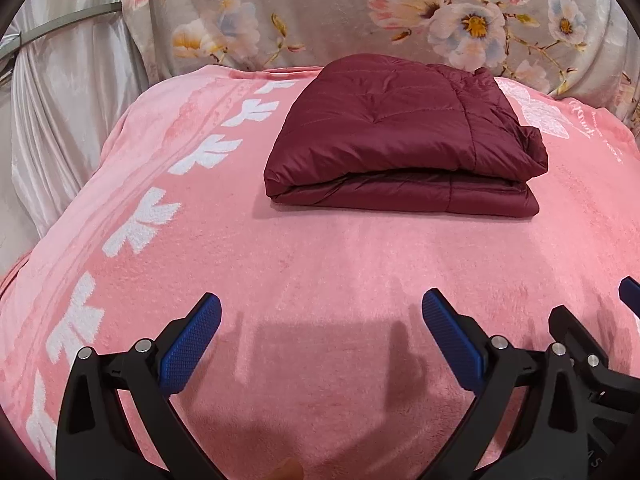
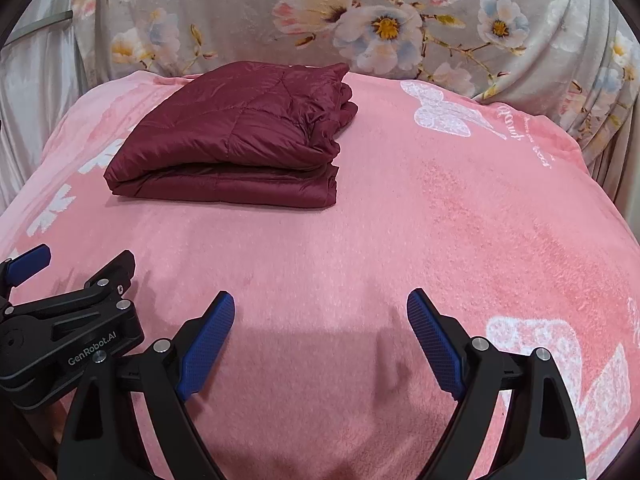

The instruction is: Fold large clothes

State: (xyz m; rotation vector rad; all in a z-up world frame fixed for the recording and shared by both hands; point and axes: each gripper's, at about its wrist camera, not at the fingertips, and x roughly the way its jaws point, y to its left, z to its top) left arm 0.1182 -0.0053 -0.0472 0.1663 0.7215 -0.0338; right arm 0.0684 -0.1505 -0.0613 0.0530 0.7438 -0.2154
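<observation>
The dark red puffy jacket (image 1: 404, 140) is folded into a thick, neat bundle with stitched lines across its shiny top. It lies on the pink blanket (image 1: 320, 264), toward the far side, close to the gray flowered cloth (image 1: 352, 12) that hangs behind. The folded layers show along the near edge, and the right side is a bit bunched and wrinkly. The left hand-held gripper (image 1: 320, 320) floats low over the bare pink blanket, pointing down at a slant, and its two blue pads are far apart with nothing between them. The right hand-held gripper (image 2: 320, 316) sits just beside it in the same pose, also wide apart and holding nothing. Both are well apart from the jacket. Each camera catches a piece of the other gripper at the edge of its picture. The hands that hold the grippers are mostly hidden; only a tiny bit of a finger (image 1: 288, 470) peeks in at the bottom of the left view. The far back of the jacket cannot be seen. The white writing on the blanket is too small to read.
</observation>
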